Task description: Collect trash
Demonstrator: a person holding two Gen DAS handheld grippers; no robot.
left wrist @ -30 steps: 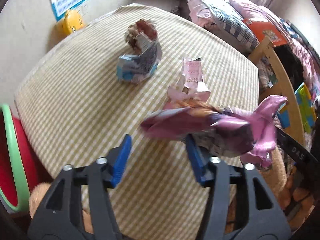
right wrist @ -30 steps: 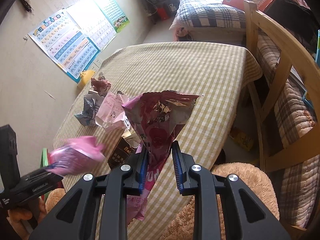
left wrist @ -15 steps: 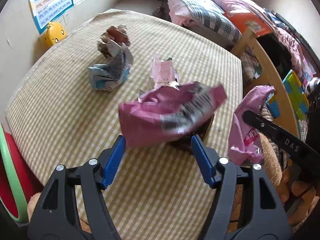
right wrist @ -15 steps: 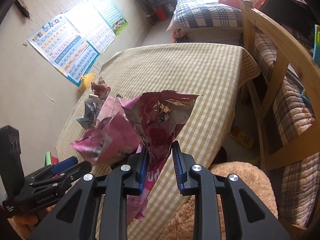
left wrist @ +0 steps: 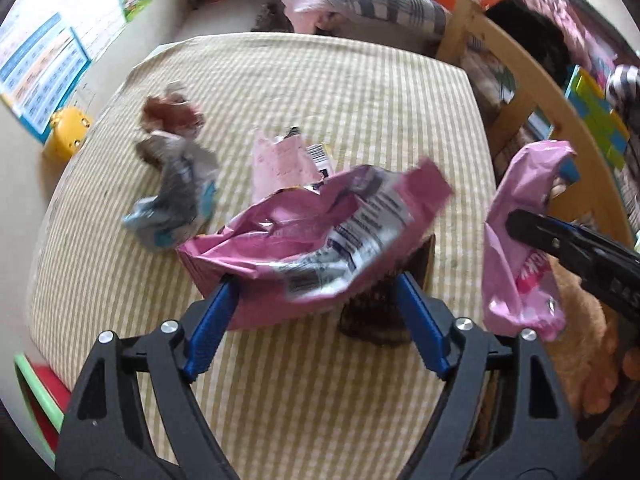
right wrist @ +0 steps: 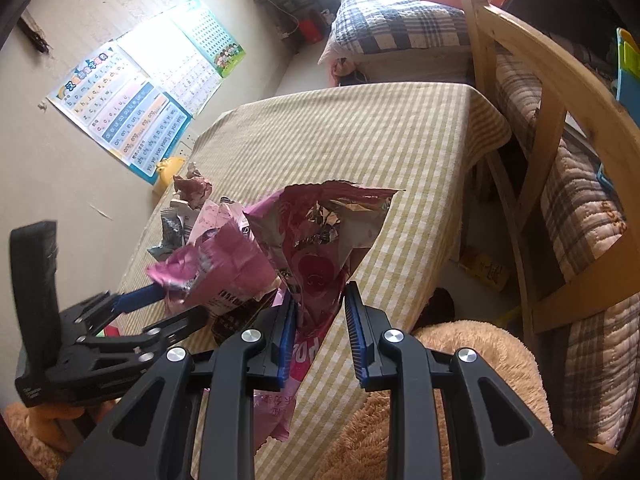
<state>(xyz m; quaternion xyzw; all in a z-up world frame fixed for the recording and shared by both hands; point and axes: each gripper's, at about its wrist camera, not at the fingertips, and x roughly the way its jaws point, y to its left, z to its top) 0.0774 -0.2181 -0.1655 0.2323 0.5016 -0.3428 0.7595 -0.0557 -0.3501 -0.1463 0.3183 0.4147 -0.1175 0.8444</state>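
Observation:
My left gripper (left wrist: 314, 284) hangs over the checked table (left wrist: 320, 92). Its jaws are opening wide. A crumpled pink wrapper (left wrist: 312, 240) with printed text sits loose and blurred between the blue fingers (left wrist: 216, 312). My right gripper (right wrist: 320, 320) is shut on a large pink foil bag (right wrist: 320, 240) held mouth up at the table's near edge. The wrapper (right wrist: 224, 264) is just left of that mouth. A dark brown packet (left wrist: 384, 304), a pale pink packet (left wrist: 280, 160), a grey-blue crumpled wrapper (left wrist: 176, 204) and a reddish crumpled one (left wrist: 172, 112) lie on the cloth.
A wooden chair (right wrist: 560, 128) stands at the table's right side, with a bed (right wrist: 400, 20) behind it. A tan plush toy (right wrist: 460, 360) lies below the near edge. A red basin with a green rim (left wrist: 36, 392) stands at the left. A yellow toy (left wrist: 66, 136) is by the wall.
The left gripper has swung right toward the held bag and its jaws have spread. The pink wrapper has slipped from the right pad to lie loose between them. The right gripper stays still.

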